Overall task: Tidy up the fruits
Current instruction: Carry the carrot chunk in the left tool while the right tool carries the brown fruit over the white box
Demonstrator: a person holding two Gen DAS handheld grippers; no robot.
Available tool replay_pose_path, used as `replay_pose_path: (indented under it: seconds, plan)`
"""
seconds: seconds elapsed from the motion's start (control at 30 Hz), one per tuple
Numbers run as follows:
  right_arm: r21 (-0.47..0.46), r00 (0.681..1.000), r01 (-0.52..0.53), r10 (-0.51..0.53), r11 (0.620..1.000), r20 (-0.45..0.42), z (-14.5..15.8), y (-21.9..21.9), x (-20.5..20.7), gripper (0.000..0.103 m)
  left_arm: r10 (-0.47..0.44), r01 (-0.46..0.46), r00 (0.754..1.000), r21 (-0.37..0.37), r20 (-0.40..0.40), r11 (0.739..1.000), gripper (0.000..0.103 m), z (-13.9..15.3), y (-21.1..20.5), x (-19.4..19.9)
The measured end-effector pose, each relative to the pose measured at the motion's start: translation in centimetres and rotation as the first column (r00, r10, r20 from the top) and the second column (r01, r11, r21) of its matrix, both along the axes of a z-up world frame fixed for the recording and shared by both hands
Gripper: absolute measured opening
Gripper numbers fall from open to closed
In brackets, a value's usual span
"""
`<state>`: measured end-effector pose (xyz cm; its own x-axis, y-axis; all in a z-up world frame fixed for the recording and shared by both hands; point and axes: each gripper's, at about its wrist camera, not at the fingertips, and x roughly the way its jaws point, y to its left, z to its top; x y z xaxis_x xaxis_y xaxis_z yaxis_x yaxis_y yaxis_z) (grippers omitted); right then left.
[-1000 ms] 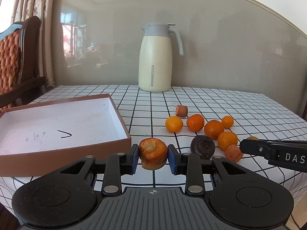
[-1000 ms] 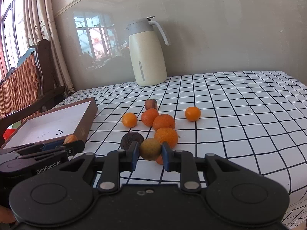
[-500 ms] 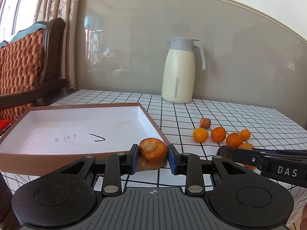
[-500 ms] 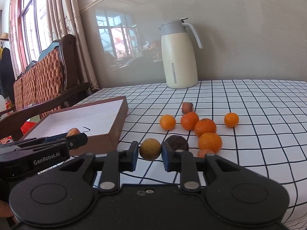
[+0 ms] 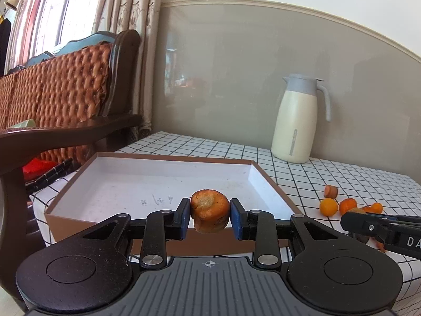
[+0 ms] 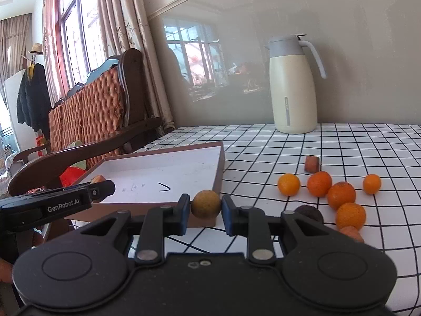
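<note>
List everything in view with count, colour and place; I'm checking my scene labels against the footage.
Box: one, brown outside, white inside, on the table's left part.
Loose oranges: five, orange, on the cloth right of the box.
Dark fruit: one, dark brown, near the oranges, partly hidden.
Small cut pieces: two, reddish orange, one behind the oranges, one at their near edge.
Jug: one, cream with grey lid, at the back by the wall.
Tablecloth: one, white with black grid.
Chair: one, dark wood, orange padding, left of the table.
Left gripper: shut on a carrot-coloured stub.
Right gripper: shut on a yellow-brown round fruit.
</note>
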<state>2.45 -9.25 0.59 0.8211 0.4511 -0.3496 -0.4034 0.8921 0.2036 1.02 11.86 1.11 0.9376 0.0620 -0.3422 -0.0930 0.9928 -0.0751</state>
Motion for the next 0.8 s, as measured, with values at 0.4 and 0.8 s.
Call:
replay_pose_path:
  seconds: [0.4, 0.8]
  plan:
    - [0.011, 0.992, -0.112, 0.111, 0.994, 0.060, 1.6, 3.9, 2.3, 0.017, 0.134, -0.134, 0.991, 0.000, 0.011, 0.991, 0.033, 0.8, 5.9, 0.2]
    - [-0.016, 0.989, -0.112, 0.113, 0.994, 0.095, 2.0, 5.9, 5.1, 0.017, 0.240, -0.240, 0.971, -0.002, 0.006, 0.971, 0.033, 0.4, 9.7, 2.4]
